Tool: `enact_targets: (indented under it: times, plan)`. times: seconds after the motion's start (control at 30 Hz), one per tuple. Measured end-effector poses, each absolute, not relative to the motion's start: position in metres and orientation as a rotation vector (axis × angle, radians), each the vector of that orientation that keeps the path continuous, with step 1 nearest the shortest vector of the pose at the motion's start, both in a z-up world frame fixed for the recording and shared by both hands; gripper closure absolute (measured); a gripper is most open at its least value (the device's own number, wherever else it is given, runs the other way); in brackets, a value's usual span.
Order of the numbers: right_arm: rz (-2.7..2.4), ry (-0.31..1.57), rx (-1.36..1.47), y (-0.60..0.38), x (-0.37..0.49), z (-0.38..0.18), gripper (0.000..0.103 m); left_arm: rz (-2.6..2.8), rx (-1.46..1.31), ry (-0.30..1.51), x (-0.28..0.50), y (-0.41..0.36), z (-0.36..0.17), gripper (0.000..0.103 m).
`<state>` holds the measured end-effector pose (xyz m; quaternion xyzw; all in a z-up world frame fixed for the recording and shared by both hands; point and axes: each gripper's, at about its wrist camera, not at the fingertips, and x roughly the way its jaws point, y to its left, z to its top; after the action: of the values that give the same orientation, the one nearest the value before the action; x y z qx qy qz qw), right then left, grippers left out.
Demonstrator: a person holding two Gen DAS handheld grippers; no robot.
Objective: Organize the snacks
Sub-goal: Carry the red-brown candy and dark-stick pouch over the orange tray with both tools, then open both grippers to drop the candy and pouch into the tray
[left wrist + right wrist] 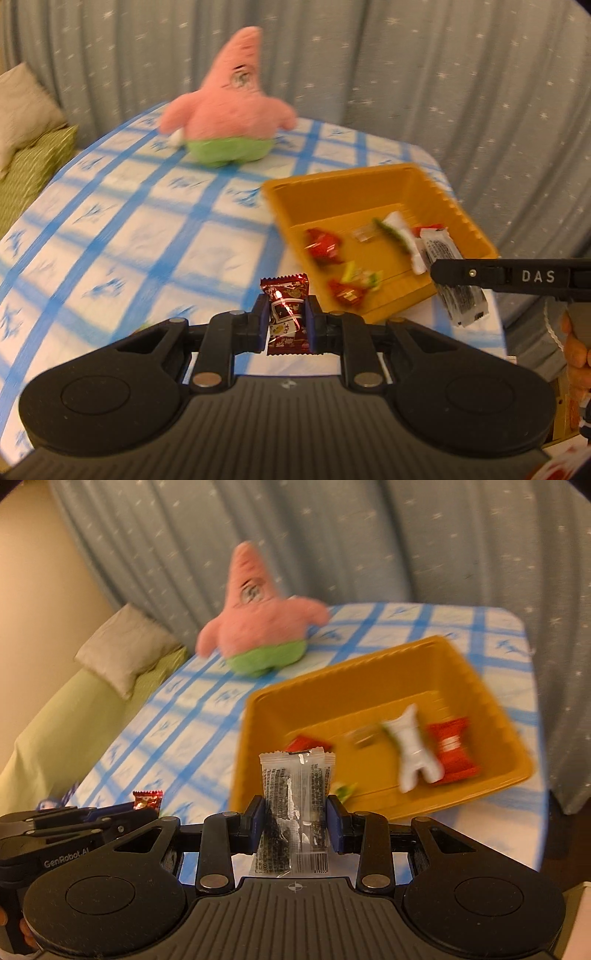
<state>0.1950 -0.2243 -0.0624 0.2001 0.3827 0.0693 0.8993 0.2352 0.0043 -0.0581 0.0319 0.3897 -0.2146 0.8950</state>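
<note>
My left tongs (286, 320) pinch a dark red foil candy (286, 314) across its middle, pads (263, 321) pressed on both side edges, wrapper standing upright between them with its crimped end poking out ahead. My right tongs (295, 821) pinch a clear snack packet (295, 812) the same way; dark contents show through the film, and there is fine printed text and a barcode at the near end, too small to read beyond that. Both packets look very light and crinkly, so the film will likely flex and could slip if I relax the grip; a hold across the middle of the body seems safer than the thin sealed ends. The yellow bin (354, 184) sits ahead and to the right of the left tongs, directly ahead of the right tongs, on the desk (110, 229) with its blue check cloth. Inside it lie red wrapped candies (323, 245), a white packet (413, 746) and a few small pieces, blurred. From the left wrist view, the right tool's arm reads "DAS" and its packet hangs over the bin's near corner. From the right wrist view, the left tool body reads "GenRobot.AI". A pink plush star (229, 107) stands far ahead of both tongs, beyond the bin. I judge both packets are about ready to go into the bin.
</note>
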Motion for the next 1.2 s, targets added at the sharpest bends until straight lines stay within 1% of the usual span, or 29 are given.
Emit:
enact_targets:
  times: [0.27, 0.5, 0.77, 1.2]
  plan:
    - [0.104, 0.747, 0.412, -0.269, 0.207, -0.054, 0.067, -0.505, 0.085, 0.768, 0.252, -0.051, -0.046, 0.085]
    - [0.117, 0.741, 0.402, -0.284, 0.229, -0.061, 0.067, -0.514, 0.094, 0.769, 0.268, -0.080, -0.048, 0.085]
    - [0.154, 0.779, 0.357, -0.280, 0.255, -0.080, 0.067, -0.497, 0.113, 0.791, 0.282, -0.091, -0.058, 0.085]
    - [0.174, 0.851, 0.296, -0.274, 0.279, -0.109, 0.067, -0.466, 0.120, 0.818, 0.297, -0.089, -0.069, 0.085]
